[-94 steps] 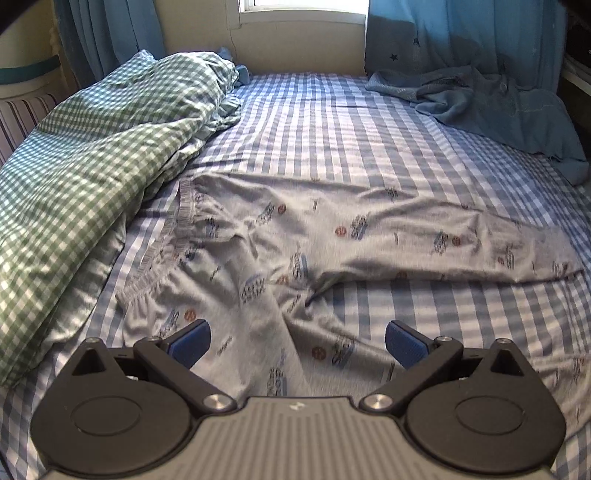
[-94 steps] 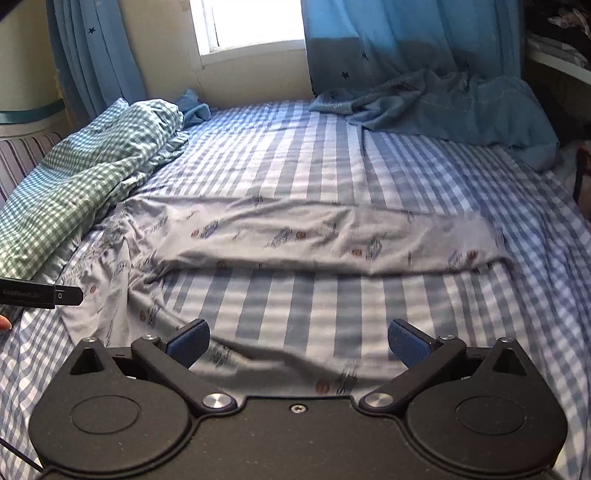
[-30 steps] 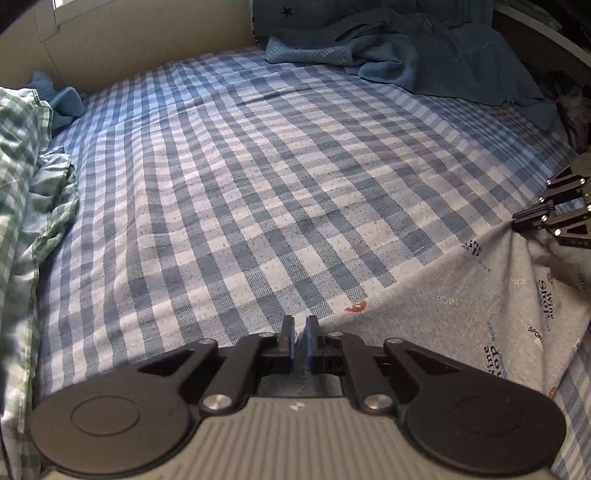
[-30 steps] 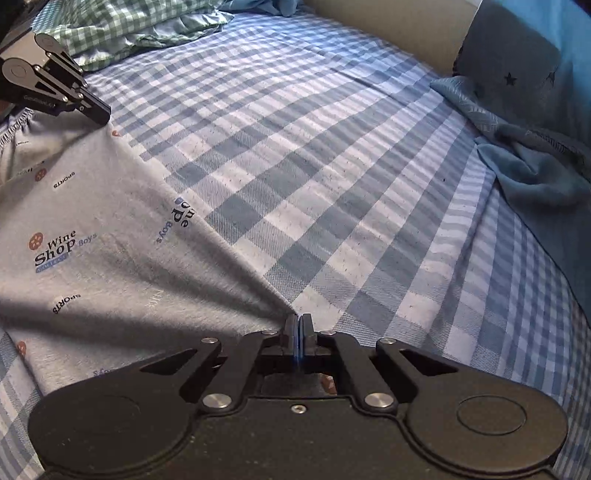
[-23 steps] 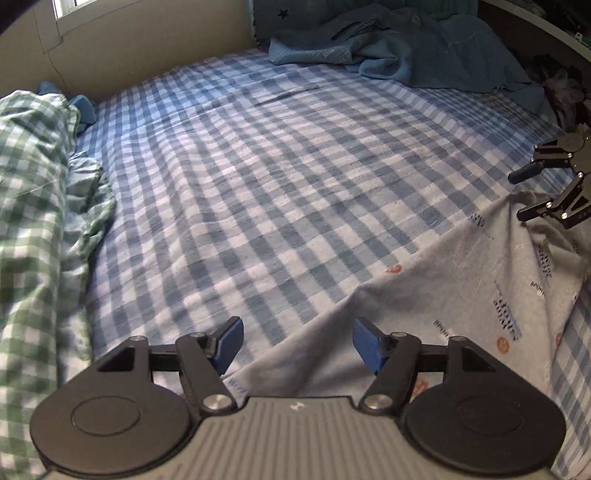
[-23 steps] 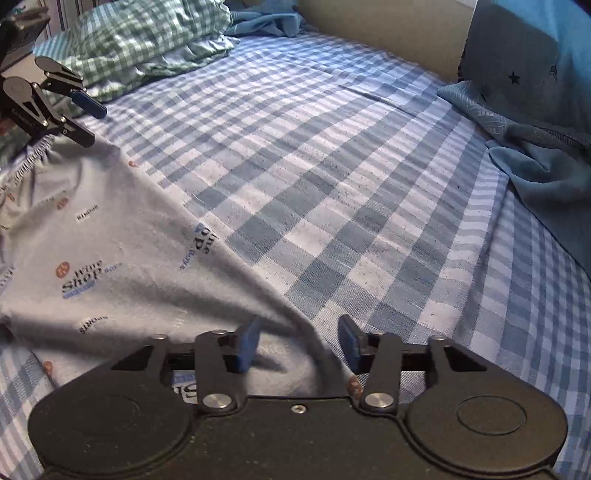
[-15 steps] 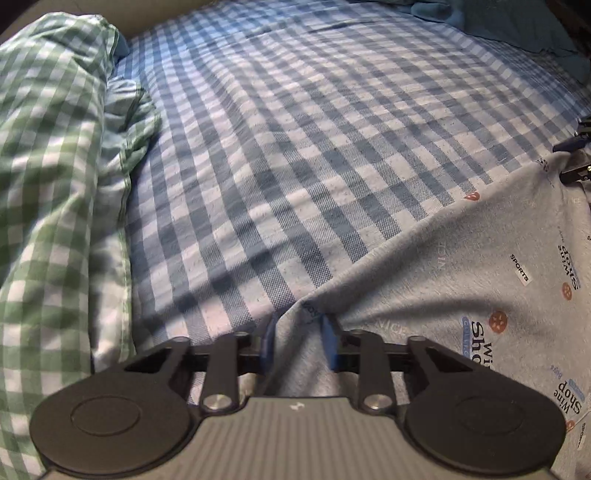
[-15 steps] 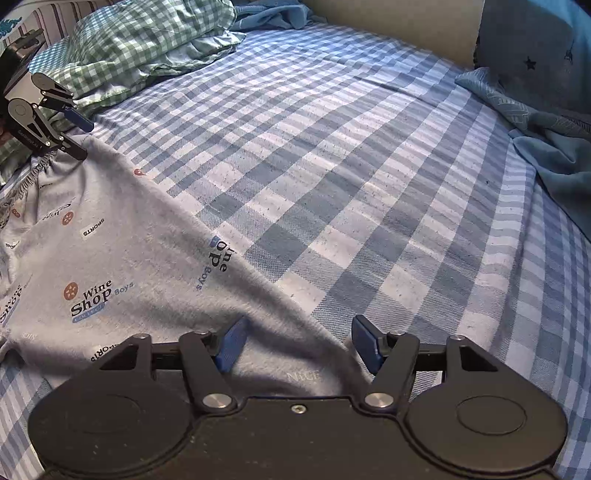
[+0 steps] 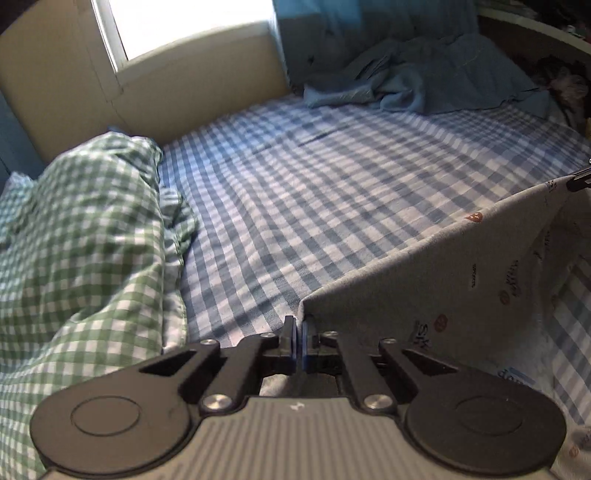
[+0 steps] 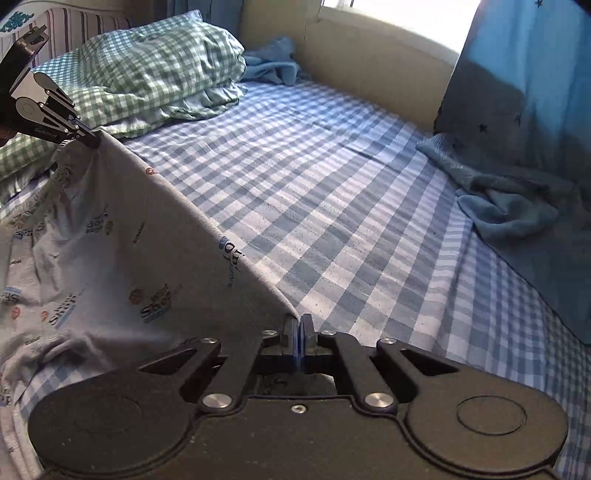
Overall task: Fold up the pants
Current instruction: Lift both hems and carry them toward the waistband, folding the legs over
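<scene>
1. Your left hand-held gripper (image 9: 299, 332) is pressed together on a corner of the gray printed pants (image 9: 461, 280); its jaws have just been closing, and the fabric edge runs right into the pads.
2. Your right hand-held gripper (image 10: 298, 332) is also pinching the pants (image 10: 122, 254), at another point on the same edge; its jaws have just been closing as well, with cloth between them.
3. The edge of the pants is stretched taut between the 2 hand-held grippers and is lifted off the bed (image 9: 332, 192), while the rest of the garment hangs down and trails onto the blue checked sheet.
4. In the right wrist view you see the left hand-held gripper (image 10: 86, 138) at the far upper left, holding the far end of that raised edge.
5. In the left wrist view only the tip of the right hand-held gripper (image 9: 578, 181) shows at the right border, touching the fabric's far corner.
6. A green checked duvet (image 9: 85, 236) lies bunched on the left side of the bed, near the pants but not touching them in the left wrist view.
7. A blue crumpled cloth (image 9: 424, 81) lies at the far side of the bed, under the blue curtain (image 10: 535, 74), well apart from the pants.
8. The window (image 9: 184, 29) behind the bed is bright.
</scene>
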